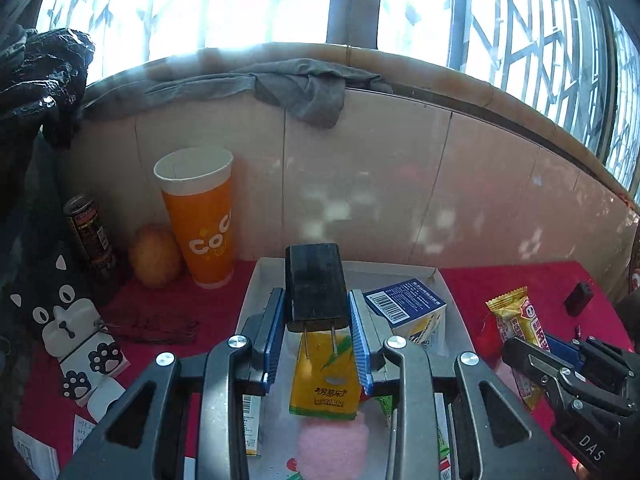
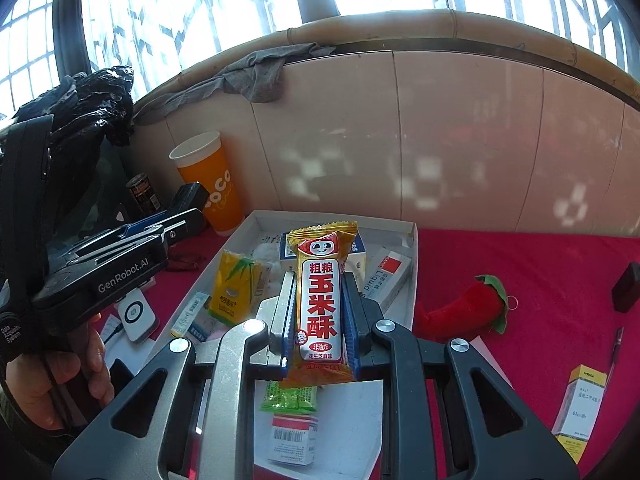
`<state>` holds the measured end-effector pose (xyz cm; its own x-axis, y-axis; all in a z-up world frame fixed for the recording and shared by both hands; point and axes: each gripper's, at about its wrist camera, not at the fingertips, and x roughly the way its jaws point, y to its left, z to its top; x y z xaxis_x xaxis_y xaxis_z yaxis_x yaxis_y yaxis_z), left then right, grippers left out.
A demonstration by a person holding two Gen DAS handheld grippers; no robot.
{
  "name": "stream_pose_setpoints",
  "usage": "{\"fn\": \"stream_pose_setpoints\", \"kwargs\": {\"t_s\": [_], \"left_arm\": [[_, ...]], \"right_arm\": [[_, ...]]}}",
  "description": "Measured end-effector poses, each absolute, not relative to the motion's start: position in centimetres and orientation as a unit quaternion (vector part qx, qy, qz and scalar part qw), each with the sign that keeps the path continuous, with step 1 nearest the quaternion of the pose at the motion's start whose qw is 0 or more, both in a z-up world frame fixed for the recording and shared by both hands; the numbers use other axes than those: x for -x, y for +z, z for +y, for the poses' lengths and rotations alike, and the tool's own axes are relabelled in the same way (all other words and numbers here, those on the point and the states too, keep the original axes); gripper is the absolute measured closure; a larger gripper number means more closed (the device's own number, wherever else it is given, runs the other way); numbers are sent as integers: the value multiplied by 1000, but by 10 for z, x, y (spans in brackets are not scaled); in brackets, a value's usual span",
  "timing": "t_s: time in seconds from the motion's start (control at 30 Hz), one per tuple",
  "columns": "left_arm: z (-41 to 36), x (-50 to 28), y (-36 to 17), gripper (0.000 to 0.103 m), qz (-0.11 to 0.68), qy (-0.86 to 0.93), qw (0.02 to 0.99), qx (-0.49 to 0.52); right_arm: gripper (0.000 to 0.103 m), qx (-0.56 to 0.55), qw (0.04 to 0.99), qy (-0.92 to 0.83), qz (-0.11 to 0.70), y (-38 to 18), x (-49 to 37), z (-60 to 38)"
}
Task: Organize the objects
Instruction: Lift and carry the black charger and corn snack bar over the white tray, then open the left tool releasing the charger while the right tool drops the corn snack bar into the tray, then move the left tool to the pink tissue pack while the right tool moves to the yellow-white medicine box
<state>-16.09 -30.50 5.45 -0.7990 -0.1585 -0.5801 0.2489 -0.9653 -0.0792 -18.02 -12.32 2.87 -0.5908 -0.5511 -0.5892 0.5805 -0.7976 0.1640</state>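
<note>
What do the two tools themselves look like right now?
Both tools, left and right, have black and silver linkage arms with round silver bolts and blue ribbed pads on grey fingers. The left body reads "GenRobot.AI" in white; a black strap carries small white print. A bare hand grips it.

— What sits between the left gripper [image 1: 318, 336] pads?
— A matt black plastic charger [image 1: 316, 286] with two bare metal prongs.
— And ahead of the right gripper [image 2: 320, 322]?
— A glossy foil snack bar [image 2: 322, 304] wrapper (crinkled at its ends), over a smooth white cardboard tray [image 2: 414, 248] on red cloth [image 2: 540, 276].
</note>
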Motion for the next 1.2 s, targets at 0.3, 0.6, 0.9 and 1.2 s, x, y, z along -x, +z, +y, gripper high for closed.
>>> {"fn": "stream_pose_setpoints", "kwargs": {"t_s": [0.3, 0.6, 0.9, 1.2], "left_arm": [[-330, 168, 43, 72, 93, -933, 126, -324], [-345, 166, 27, 72, 91, -927, 126, -340], [-338, 162, 27, 0, 91, -937, 147, -303], [-318, 144, 53, 0, 72, -949, 165, -260]], "right_arm": [[83, -353, 307, -883, 43, 2, 194, -141], [83, -364, 300, -881, 40, -10, 199, -142], [12, -355, 308, -882, 43, -14, 194, -145], [12, -346, 306, -886, 35, -12, 185, -139]]}}
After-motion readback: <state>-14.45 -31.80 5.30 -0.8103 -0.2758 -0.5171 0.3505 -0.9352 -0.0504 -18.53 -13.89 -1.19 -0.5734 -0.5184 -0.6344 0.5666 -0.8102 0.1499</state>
